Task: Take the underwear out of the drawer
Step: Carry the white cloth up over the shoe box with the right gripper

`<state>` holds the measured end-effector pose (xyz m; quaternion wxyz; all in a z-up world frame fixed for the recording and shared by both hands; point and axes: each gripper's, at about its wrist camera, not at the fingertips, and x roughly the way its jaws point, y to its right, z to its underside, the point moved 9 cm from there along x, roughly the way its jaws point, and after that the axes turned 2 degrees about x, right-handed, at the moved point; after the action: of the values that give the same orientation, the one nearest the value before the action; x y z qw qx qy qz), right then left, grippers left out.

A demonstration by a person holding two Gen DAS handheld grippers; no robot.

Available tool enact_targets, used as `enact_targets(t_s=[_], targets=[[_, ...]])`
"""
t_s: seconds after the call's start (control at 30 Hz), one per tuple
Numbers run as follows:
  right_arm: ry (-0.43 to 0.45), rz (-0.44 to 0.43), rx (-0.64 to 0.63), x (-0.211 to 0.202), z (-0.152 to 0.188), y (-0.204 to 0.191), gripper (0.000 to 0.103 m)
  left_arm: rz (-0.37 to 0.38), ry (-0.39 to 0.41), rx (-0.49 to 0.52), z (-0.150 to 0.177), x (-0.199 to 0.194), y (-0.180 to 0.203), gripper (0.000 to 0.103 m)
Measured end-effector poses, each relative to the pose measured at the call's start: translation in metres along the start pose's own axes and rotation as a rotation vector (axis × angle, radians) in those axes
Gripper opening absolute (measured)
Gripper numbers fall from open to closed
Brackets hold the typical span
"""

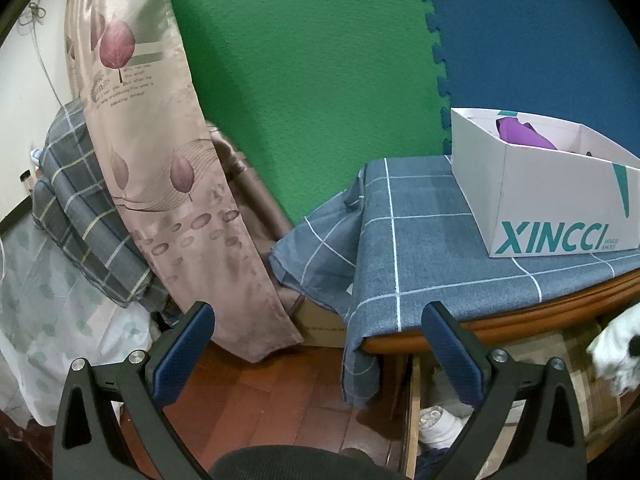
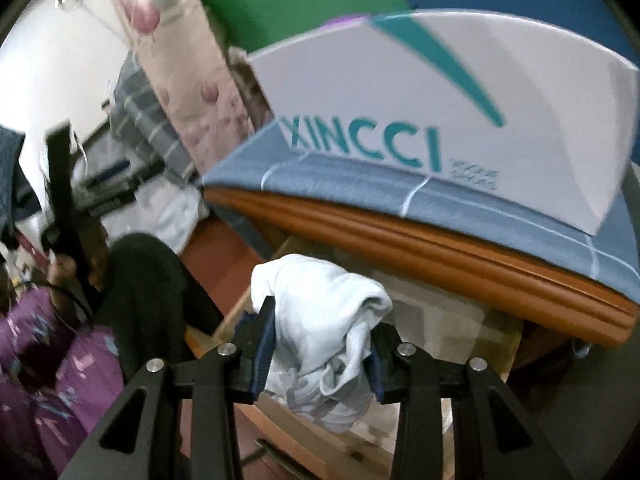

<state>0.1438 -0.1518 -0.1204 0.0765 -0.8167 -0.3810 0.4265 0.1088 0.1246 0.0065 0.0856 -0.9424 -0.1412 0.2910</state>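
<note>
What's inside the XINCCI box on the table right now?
In the left wrist view, the XINCCI box is open-topped, with purple fabric showing against its far wall. The near wall hides the box floor and anything lower.

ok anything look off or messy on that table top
Mostly the grey checked cloth: it sits askew, bunched and drooping off the table's left corner, leaving the wooden table edge bare in front. The XINCCI shoebox stands lidless with a purple garment poking out.

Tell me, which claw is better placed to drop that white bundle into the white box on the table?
The right claw, probably. It is shut on the white underwear, with the XINCCI box close ahead above the open drawer. The left claw is open, empty and off by the table's corner.
</note>
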Motion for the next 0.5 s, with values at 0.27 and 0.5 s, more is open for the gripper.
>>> enact_targets(t_s=[0.27,0.5], targets=[[0.079,-0.005,0.076,-0.042,-0.008,0.011,0.038,-0.009,-0.004,0.018,0.002,0.000,0.001,0.103],[0.158,-0.004,0.104,-0.082,-0.022,0.012,0.039,-0.001,-0.013,0.023,0.003,-0.002,0.003,0.103]])
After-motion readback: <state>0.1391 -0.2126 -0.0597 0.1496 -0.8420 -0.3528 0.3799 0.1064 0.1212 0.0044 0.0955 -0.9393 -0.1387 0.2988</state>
